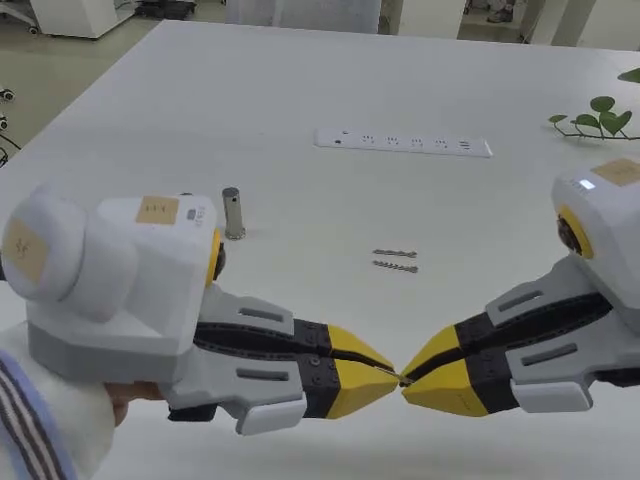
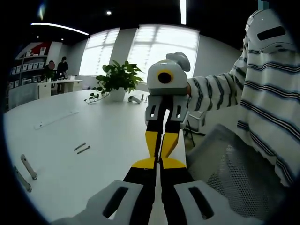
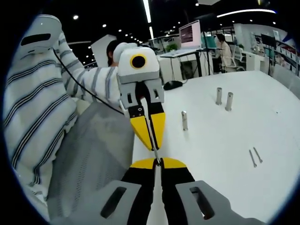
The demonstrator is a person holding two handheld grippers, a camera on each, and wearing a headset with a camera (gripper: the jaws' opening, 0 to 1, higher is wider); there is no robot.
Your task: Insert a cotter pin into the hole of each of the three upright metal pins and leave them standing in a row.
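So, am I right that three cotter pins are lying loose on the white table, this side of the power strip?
Not quite: two cotter pins, not three, lie loose on the white table, this side of the power strip, as the head view shows.

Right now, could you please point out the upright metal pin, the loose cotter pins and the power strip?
upright metal pin [image 1: 232,213], head view, mid-shaft
loose cotter pins [image 1: 394,254], head view, upper one's shank
power strip [image 1: 403,142], head view, top face
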